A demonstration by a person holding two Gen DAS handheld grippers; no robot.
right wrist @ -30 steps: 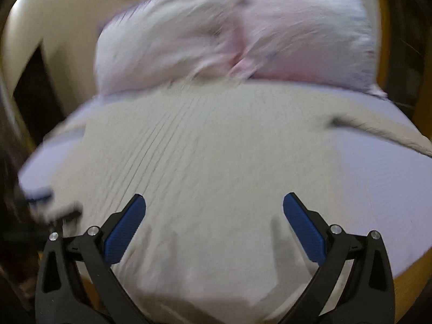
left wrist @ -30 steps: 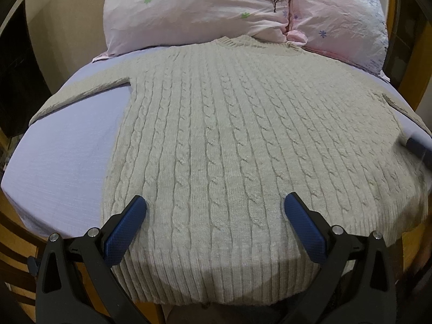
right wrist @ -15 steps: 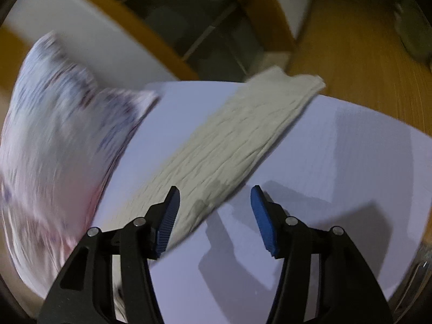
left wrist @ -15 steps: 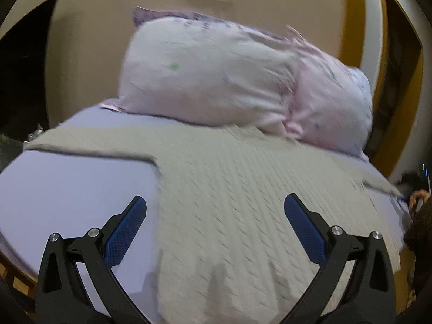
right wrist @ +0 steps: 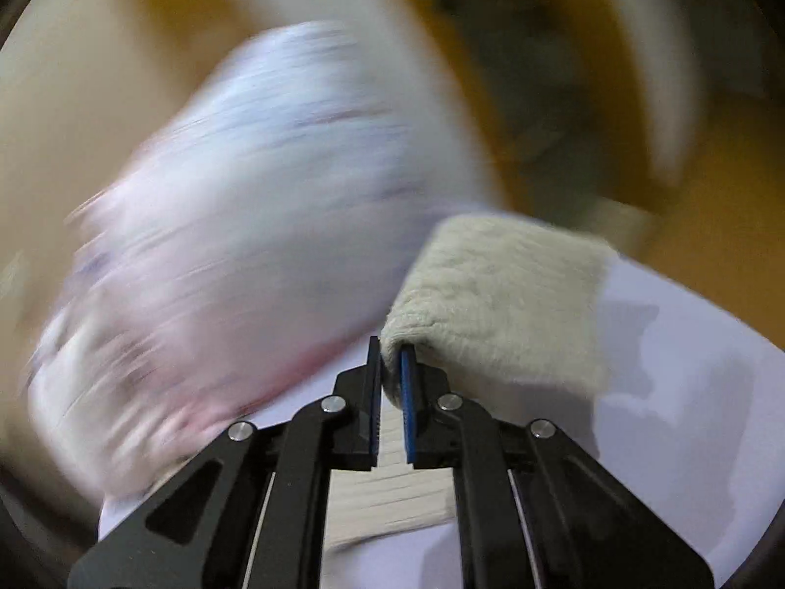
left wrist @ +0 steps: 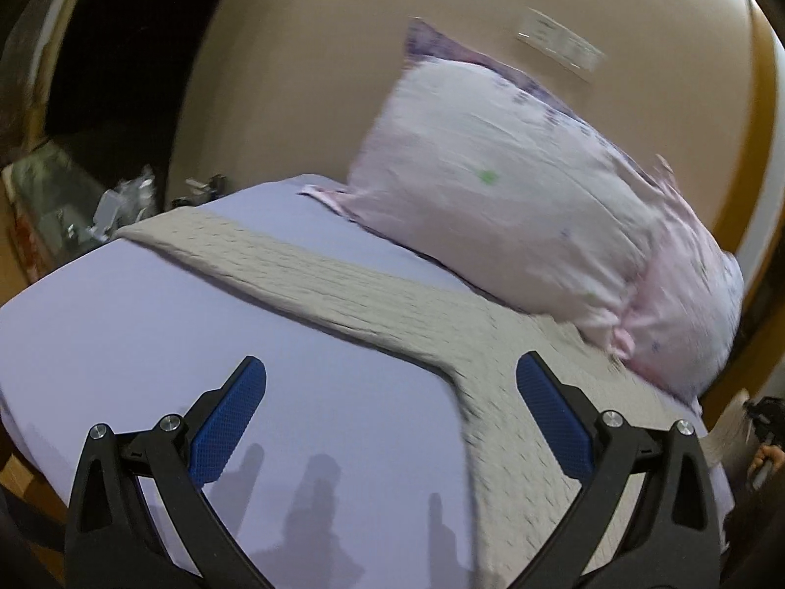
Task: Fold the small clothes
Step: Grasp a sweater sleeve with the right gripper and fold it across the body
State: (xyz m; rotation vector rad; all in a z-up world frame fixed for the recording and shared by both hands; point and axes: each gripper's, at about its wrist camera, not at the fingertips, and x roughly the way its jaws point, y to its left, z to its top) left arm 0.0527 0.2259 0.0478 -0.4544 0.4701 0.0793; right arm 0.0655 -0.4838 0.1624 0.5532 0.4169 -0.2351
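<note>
A beige cable-knit sweater (left wrist: 510, 392) lies flat on the lavender bed sheet (left wrist: 206, 334), its left sleeve (left wrist: 274, 265) stretched out toward the far left edge. My left gripper (left wrist: 390, 392) is open and empty, hovering over the sheet just below the armpit of that sleeve. My right gripper (right wrist: 390, 373) is shut on the sweater's right sleeve (right wrist: 500, 294), which is lifted and folds over the fingertips. The right wrist view is heavily blurred.
Two pink floral pillows (left wrist: 530, 206) lean on the beige wall at the head of the bed; they also show in the right wrist view (right wrist: 235, 255). Clutter (left wrist: 113, 201) sits beyond the bed's left edge. A wooden bed frame (left wrist: 29, 481) shows below the sheet.
My right gripper has closed on the right sleeve and lifted it. My left gripper swung left from the sweater's hem toward the left sleeve, staying open.
</note>
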